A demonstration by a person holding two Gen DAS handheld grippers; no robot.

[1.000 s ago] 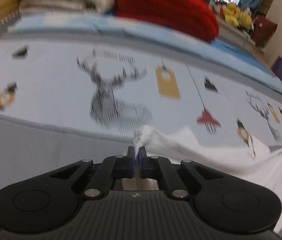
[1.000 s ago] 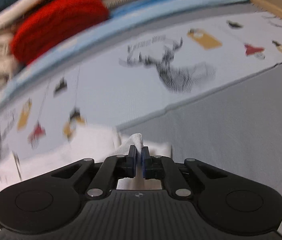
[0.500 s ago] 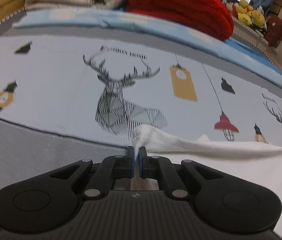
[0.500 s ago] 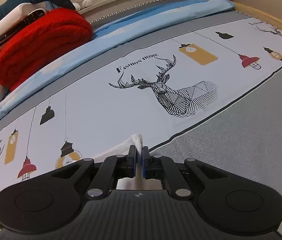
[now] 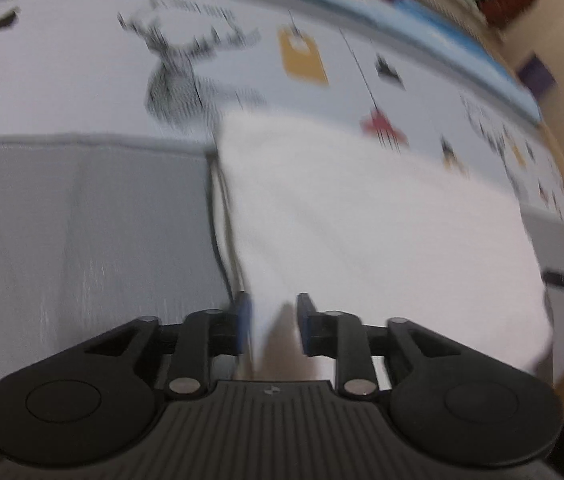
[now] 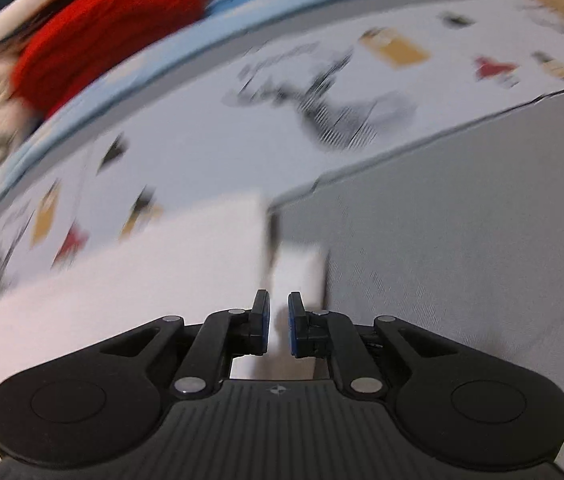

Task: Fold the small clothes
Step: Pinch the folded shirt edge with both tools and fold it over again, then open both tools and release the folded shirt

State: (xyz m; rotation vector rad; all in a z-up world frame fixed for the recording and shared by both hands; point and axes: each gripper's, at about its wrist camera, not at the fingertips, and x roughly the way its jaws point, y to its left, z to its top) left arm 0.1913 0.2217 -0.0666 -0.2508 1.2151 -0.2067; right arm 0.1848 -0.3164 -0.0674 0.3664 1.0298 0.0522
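A white garment point(image 5: 362, 216) lay spread flat on a bed, partly on the grey band of the bedspread point(image 5: 81, 220) and partly on its pale printed band. In the left wrist view it filled the middle and the side toward three o'clock, with one corner reaching down between the fingers of the left gripper point(image 5: 271, 320). Those jaws were opening, a clear gap stood between the blue pads point(image 5: 243, 320), and the cloth sat loose in the gap without being pinched. In the right wrist view the same white garment point(image 6: 141, 272) stretched toward nine o'clock, a narrow fold of it running toward twelve o'clock from the right gripper point(image 6: 275, 328). Its jaws were also opening, only slightly apart, with white fabric visible in the slit. Whether the pads touched it could not be told through the blur. Printed deer point(image 6: 330, 104) and lanterns lay beyond. A red blanket point(image 6: 97, 40) sat at eleven o'clock.
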